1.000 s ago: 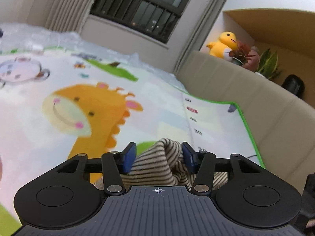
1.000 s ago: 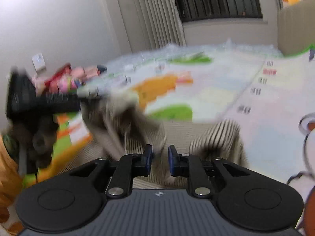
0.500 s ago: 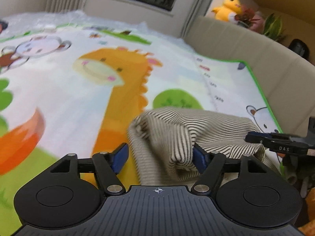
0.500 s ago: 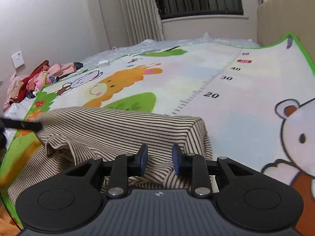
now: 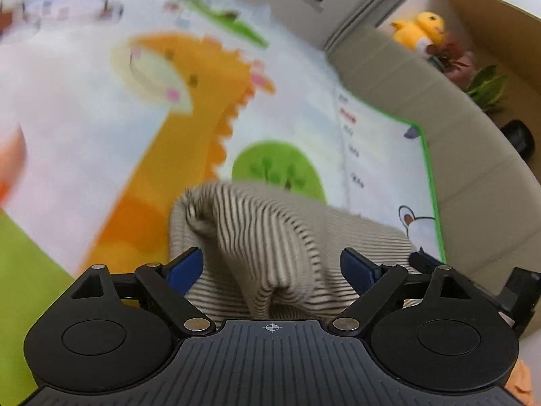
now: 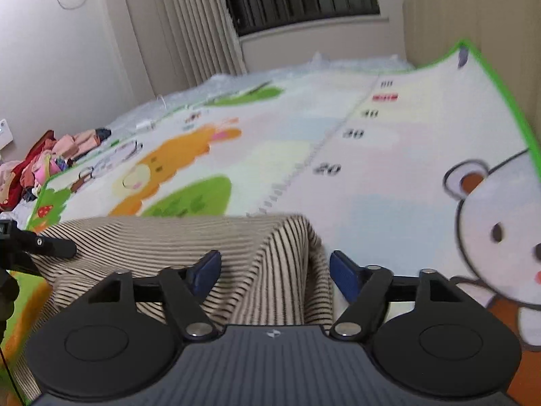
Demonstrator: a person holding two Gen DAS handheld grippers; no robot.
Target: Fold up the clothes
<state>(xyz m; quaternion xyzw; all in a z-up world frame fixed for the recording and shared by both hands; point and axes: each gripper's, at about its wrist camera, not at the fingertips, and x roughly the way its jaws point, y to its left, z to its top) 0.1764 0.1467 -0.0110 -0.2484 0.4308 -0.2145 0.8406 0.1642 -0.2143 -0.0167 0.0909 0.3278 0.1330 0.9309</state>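
A beige garment with thin dark stripes (image 5: 270,237) lies folded on the cartoon play mat (image 5: 101,118). My left gripper (image 5: 270,267) is open, its blue pads on either side of a raised fold, not pinching it. In the right wrist view the same garment (image 6: 175,240) lies flat with a folded corner between the fingers. My right gripper (image 6: 275,272) is open wide over that corner. The other gripper's black tip (image 6: 50,245) shows at the garment's left edge.
A beige padded wall (image 5: 456,128) borders the mat on the right, with a yellow plush duck (image 5: 419,28) and plants on the ledge. A pile of pink and red clothes (image 6: 44,155) lies off the mat's far left corner. Window and curtains stand at the back.
Both grippers have opened and let go of the striped garment, which has dropped from being held up to lying folded on the mat. Both have drawn back slightly.
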